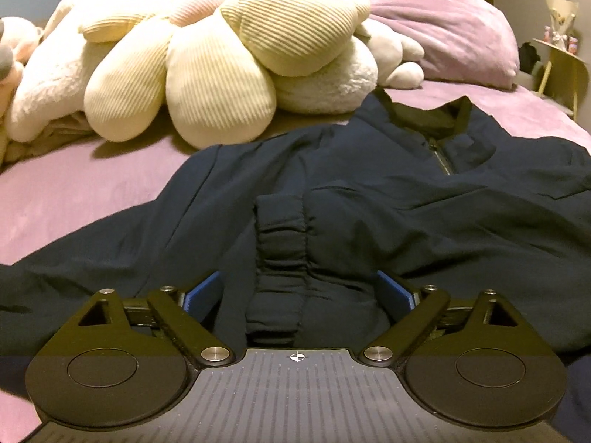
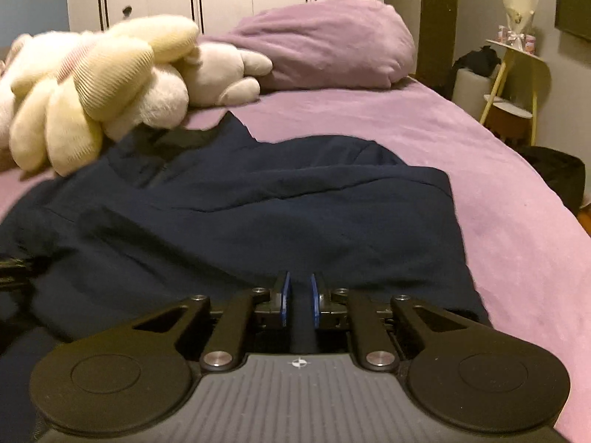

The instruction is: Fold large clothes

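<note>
A dark navy jacket lies spread on the purple bed, collar and zipper at the far side. Its sleeve is folded across the body, and the elastic cuff lies between the blue pads of my left gripper, which is open and low over the cloth. In the right wrist view the same jacket fills the middle. My right gripper is shut on a fold of the jacket's near edge, with dark cloth between its blue pads.
A pile of cream plush toys sits at the far left of the bed, touching the jacket's collar side. A purple pillow lies behind. Bare purple sheet lies right of the jacket. A small side table stands beyond the bed.
</note>
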